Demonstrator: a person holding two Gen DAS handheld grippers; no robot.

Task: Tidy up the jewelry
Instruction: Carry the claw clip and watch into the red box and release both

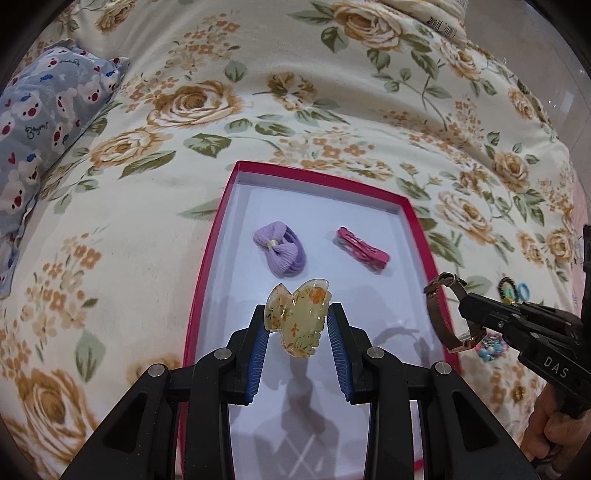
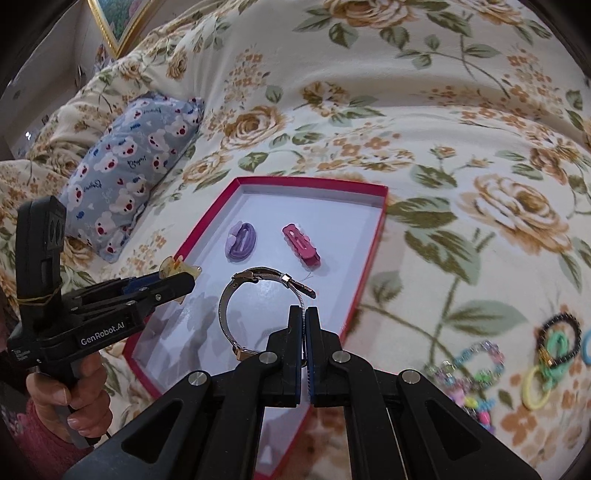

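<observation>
A red box point(image 1: 207, 258) point(image 2: 373, 236) with a white floor lies on the flowered bedspread. In it lie a purple bow hair tie point(image 1: 280, 251) point(image 2: 242, 240) and a pink hair clip point(image 1: 362, 249) point(image 2: 301, 245). My left gripper point(image 1: 297, 325) point(image 2: 188, 280) is shut on a yellow flowered claw clip point(image 1: 299, 321) point(image 2: 173, 267), held above the box's near half. My right gripper point(image 2: 306, 314) point(image 1: 461, 306) is shut on the metal band of a wristwatch point(image 2: 240, 306) point(image 1: 439, 314), held over the box's right rim.
A blue bear-print pillow point(image 1: 44, 118) point(image 2: 133, 173) lies left of the box. Bead bracelets point(image 2: 469, 373) and several coloured hair ties point(image 2: 550, 354) point(image 1: 513, 291) lie on the bedspread to the right of the box. A framed picture point(image 2: 118, 22) stands at far left.
</observation>
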